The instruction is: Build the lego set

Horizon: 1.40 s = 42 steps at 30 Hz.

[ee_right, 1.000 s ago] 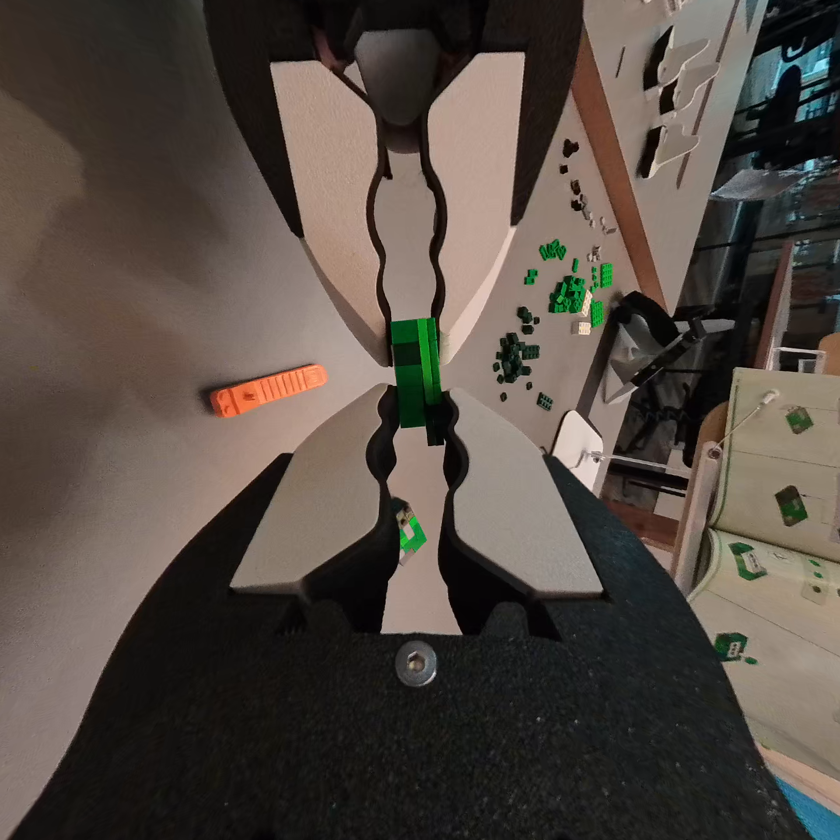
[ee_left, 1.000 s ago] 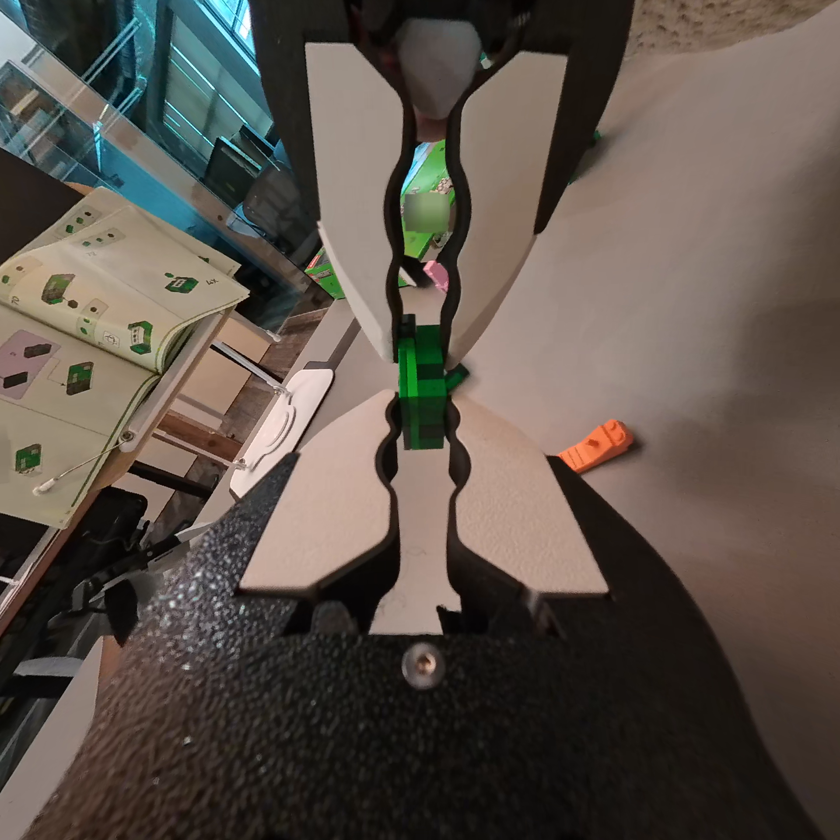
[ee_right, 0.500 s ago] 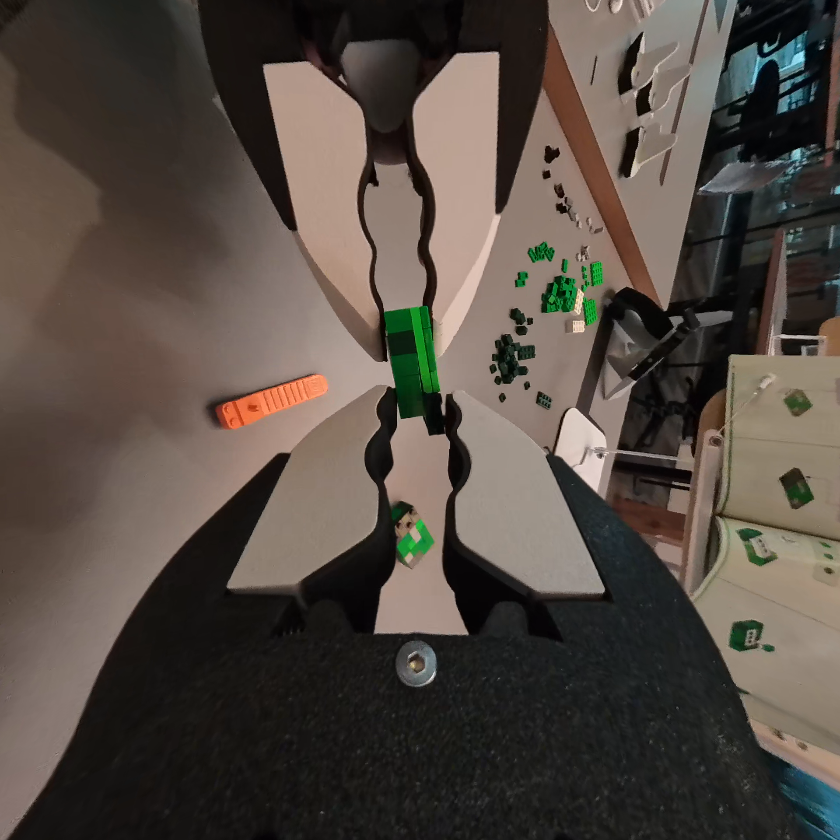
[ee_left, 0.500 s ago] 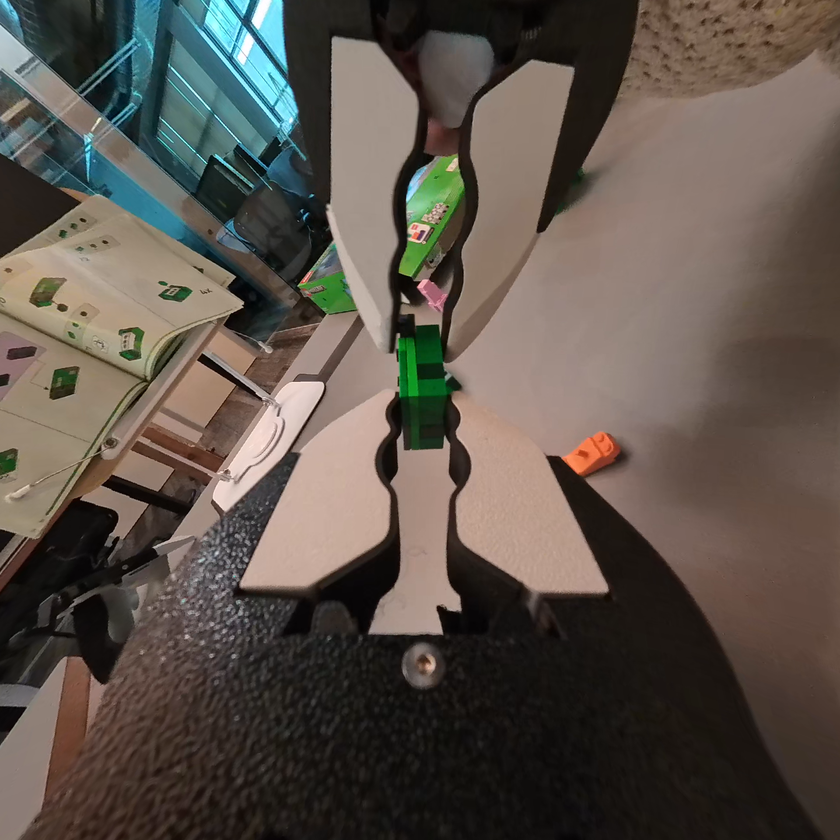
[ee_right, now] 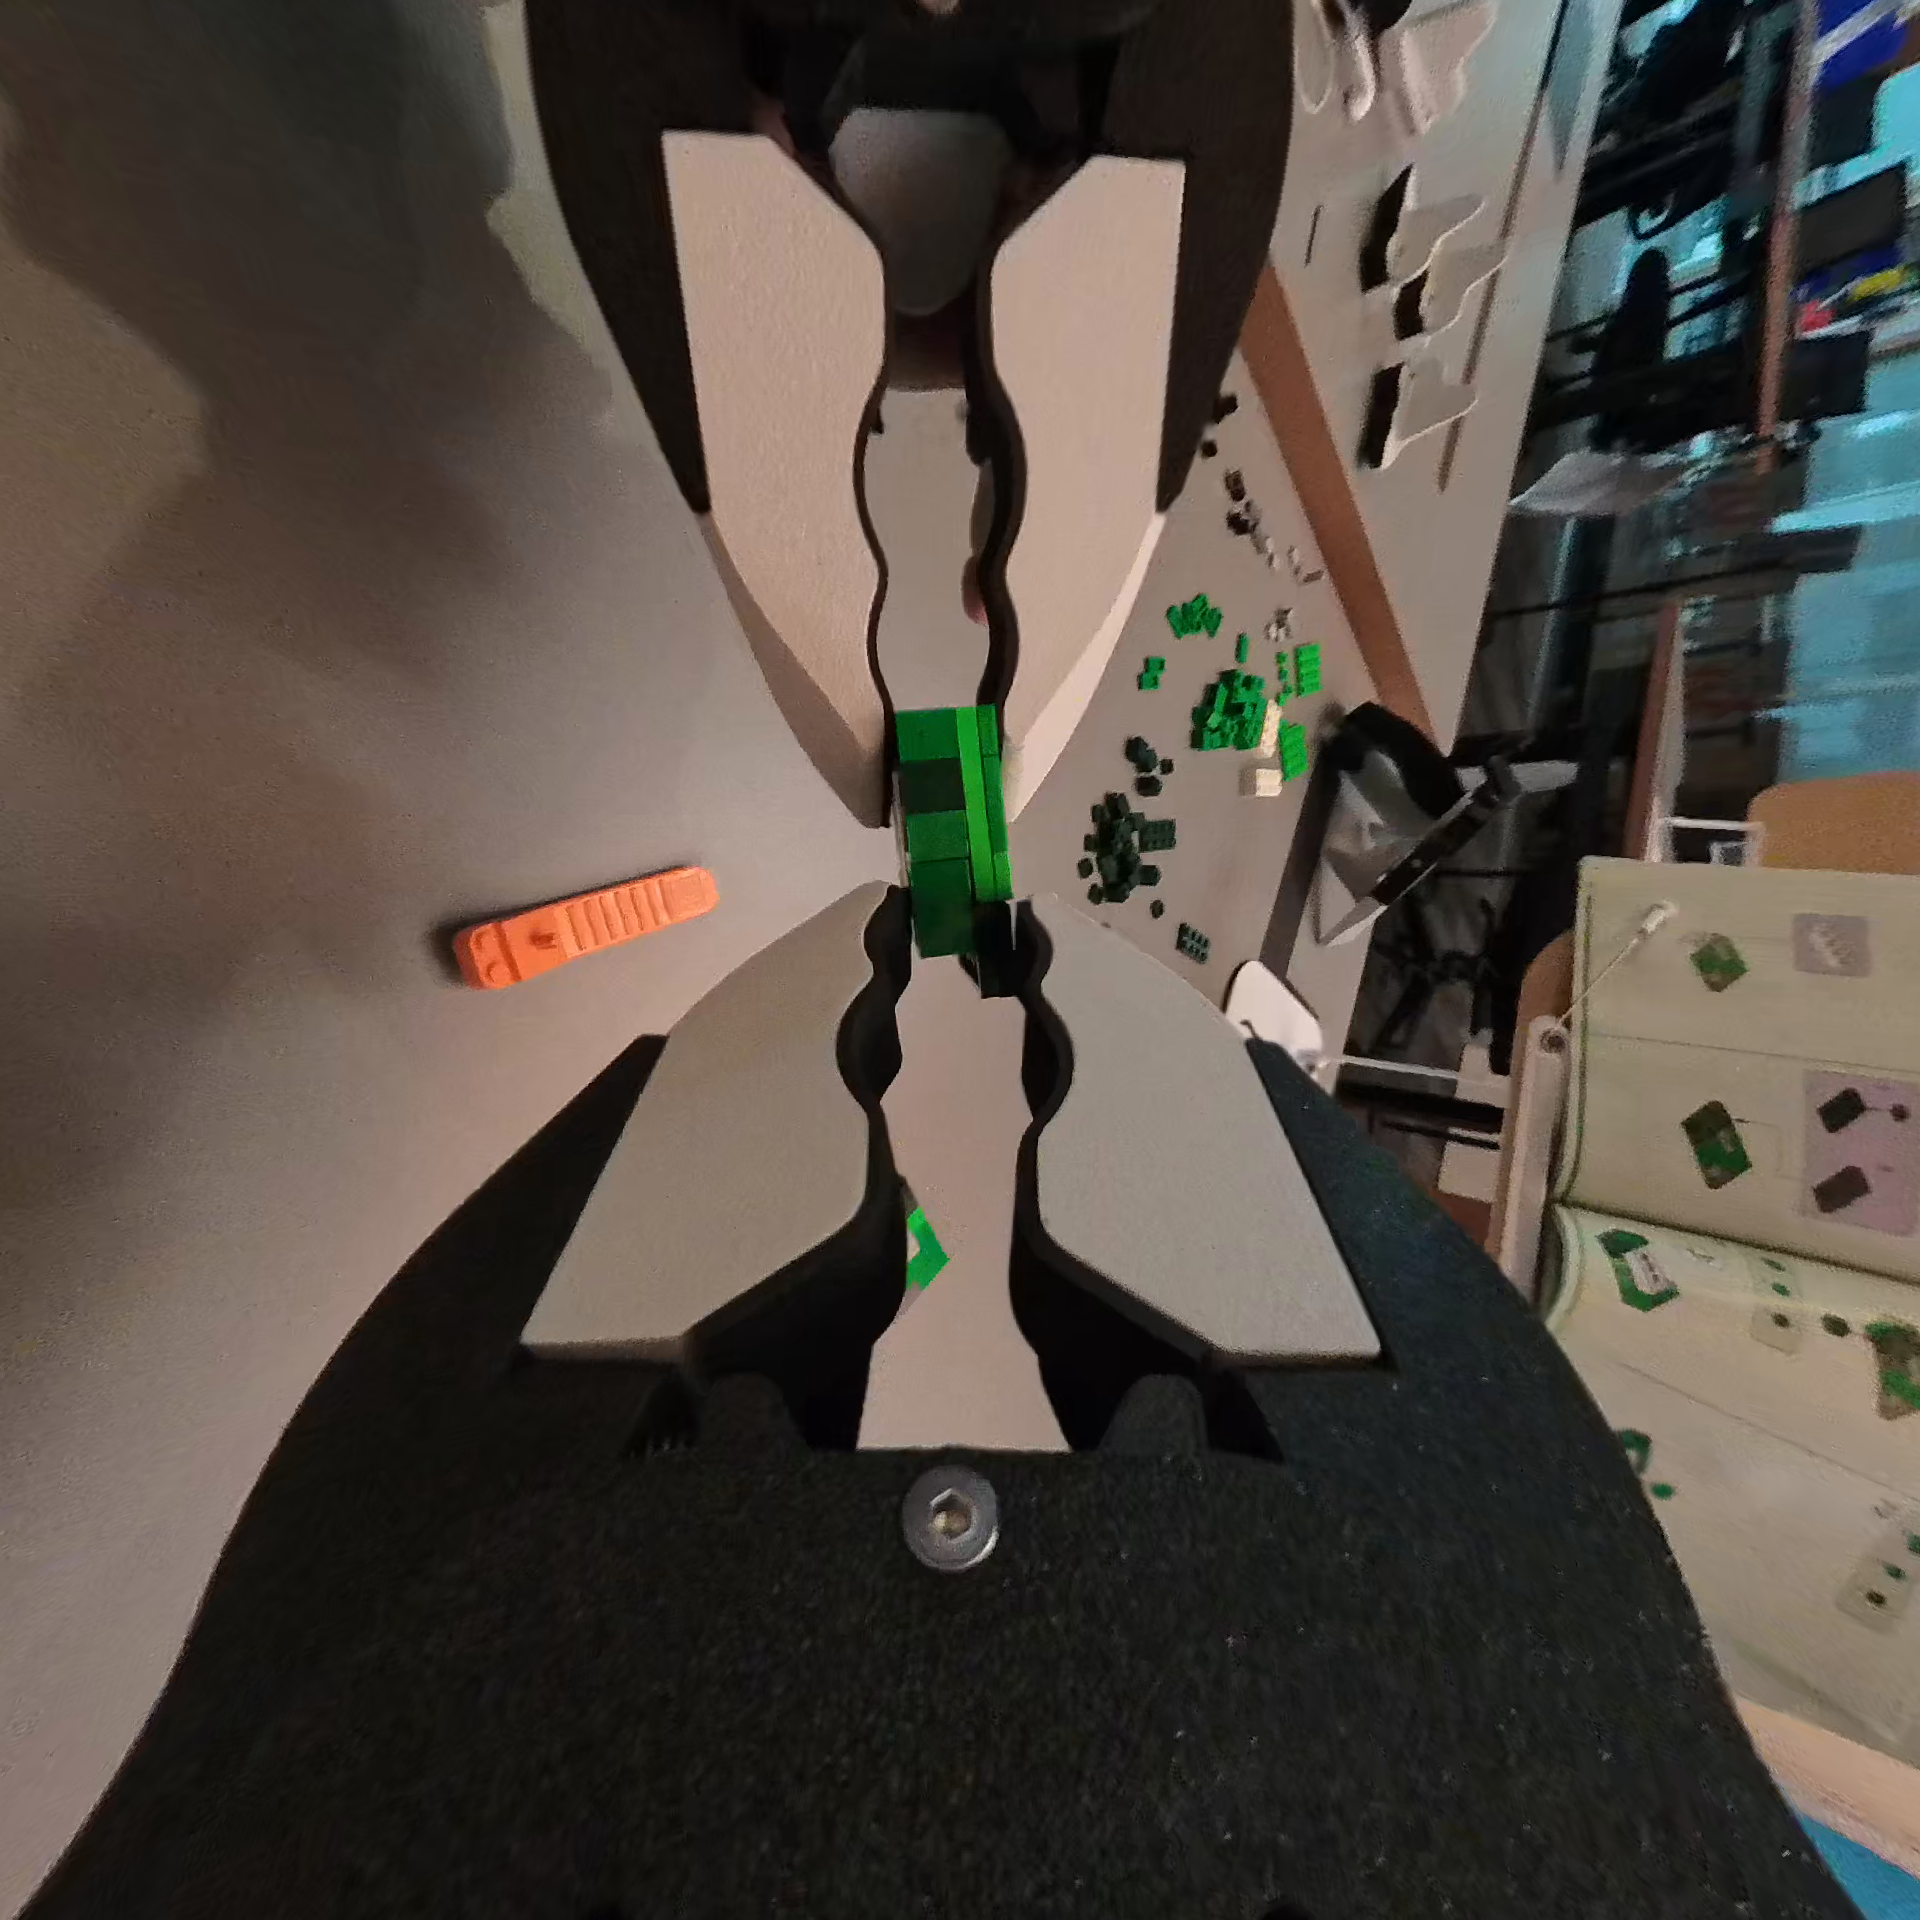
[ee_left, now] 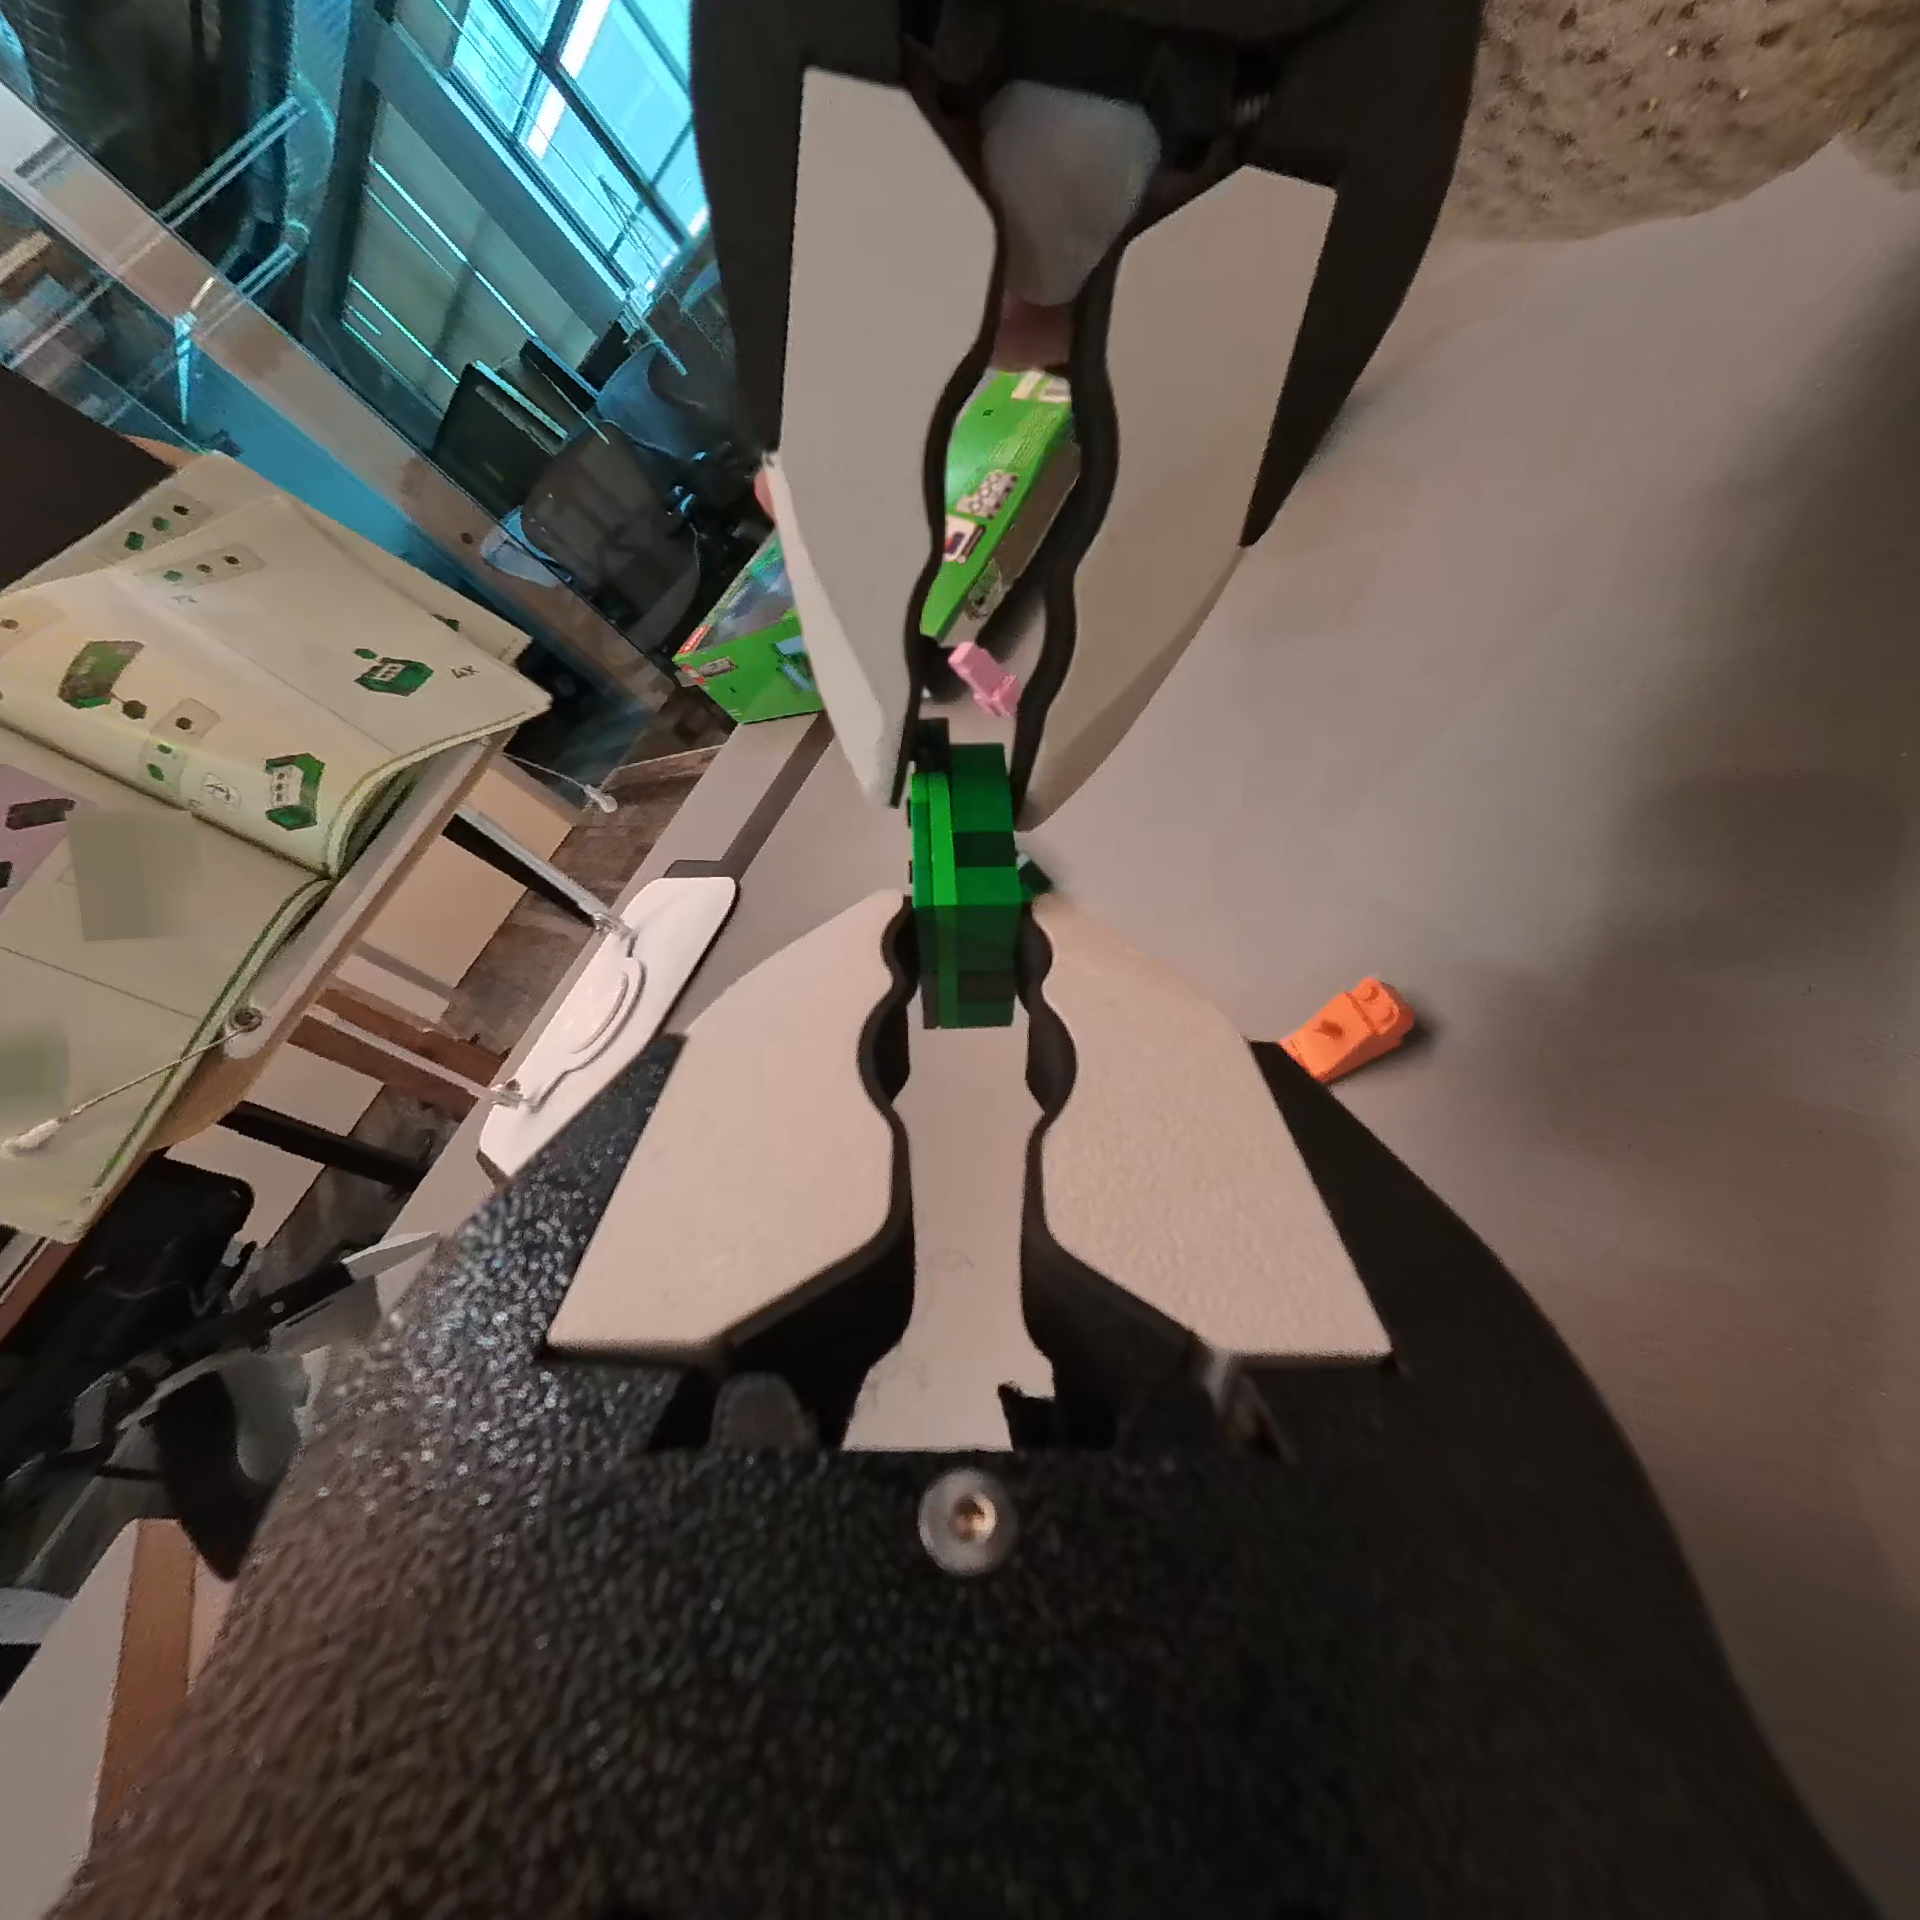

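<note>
Left wrist view: the left gripper (ee_left: 964, 925) points forward, tip to tip with the right gripper (ee_left: 956, 800), which reaches in from the top of the frame. Both are clamped on one green block (ee_left: 964, 899), a small stack of bright and dark green bricks held in the air above the grey table (ee_left: 1558, 727). In the right wrist view the right gripper (ee_right: 951, 914) pinches the near end of the block (ee_right: 948, 831) and the left gripper (ee_right: 940, 769) grips its far end from above; the fingers of each stand close together with only the bricks between them. An orange tool (ee_right: 584, 925) lies flat on the table to the left, well apart from the block; the left wrist view shows it (ee_left: 1348, 1029) to the right. Loose green bricks (ee_right: 1236, 707) sit in heaps farther right, near the table edge. An open booklet (ee_left: 187, 790) rests on a stand beside the table, its pages printed with small pictures of green builds. Green boxes (ee_left: 1003, 499) stand at the far end; their print is too small to read.
</note>
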Each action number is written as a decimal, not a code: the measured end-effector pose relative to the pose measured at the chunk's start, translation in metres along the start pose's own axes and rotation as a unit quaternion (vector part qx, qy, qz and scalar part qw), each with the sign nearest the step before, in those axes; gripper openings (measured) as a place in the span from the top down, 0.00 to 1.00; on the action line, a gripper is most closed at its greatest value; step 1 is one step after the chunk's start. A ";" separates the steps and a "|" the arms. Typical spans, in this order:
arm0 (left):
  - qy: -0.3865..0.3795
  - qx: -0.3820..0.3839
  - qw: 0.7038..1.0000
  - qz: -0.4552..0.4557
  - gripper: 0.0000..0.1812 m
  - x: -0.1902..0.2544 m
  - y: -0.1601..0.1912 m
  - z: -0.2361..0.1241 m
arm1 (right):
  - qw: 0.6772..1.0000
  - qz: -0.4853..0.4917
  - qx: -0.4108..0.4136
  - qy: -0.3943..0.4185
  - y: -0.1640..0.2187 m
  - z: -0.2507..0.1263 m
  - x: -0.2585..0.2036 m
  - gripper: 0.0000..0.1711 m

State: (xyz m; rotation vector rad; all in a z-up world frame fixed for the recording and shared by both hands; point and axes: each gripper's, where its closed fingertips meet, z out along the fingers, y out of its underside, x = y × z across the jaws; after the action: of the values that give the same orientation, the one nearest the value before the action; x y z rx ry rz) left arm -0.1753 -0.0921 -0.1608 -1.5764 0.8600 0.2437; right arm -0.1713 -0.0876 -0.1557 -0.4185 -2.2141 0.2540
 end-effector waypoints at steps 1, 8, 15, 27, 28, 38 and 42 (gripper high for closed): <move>0.003 0.002 1.000 -0.002 0.90 0.000 -0.001 0.000 | 1.000 -0.006 0.004 0.005 -0.001 -0.001 0.001 0.88; 0.000 -0.002 1.000 0.018 0.90 0.000 -0.001 -0.001 | 0.999 -0.047 0.005 0.010 -0.003 0.000 -0.001 0.90; -0.005 -0.012 1.000 0.017 0.90 0.000 0.001 0.001 | 0.998 -0.060 -0.001 0.017 0.000 0.000 -0.002 0.90; 0.052 0.054 0.903 -0.423 0.64 -0.026 0.002 -0.002 | 0.988 -0.113 -0.022 0.106 0.007 -0.006 0.019 0.90; 0.061 0.057 0.899 -0.430 0.64 -0.024 0.001 -0.002 | 0.986 -0.121 -0.024 0.108 0.007 -0.006 0.019 0.90; 0.079 0.057 0.880 -0.465 0.72 -0.020 0.001 0.001 | 0.977 -0.172 -0.030 0.126 0.001 -0.003 0.019 0.90; 0.079 0.062 0.889 -0.447 0.80 -0.018 -0.002 0.001 | 0.973 -0.184 -0.036 0.133 0.002 -0.002 0.020 0.90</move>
State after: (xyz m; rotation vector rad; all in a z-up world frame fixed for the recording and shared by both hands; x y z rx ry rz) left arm -0.1863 -0.0842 -0.1485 -1.7227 0.1873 -0.5995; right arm -0.1817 -0.0784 -0.1407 -0.0686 -1.9929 -0.0776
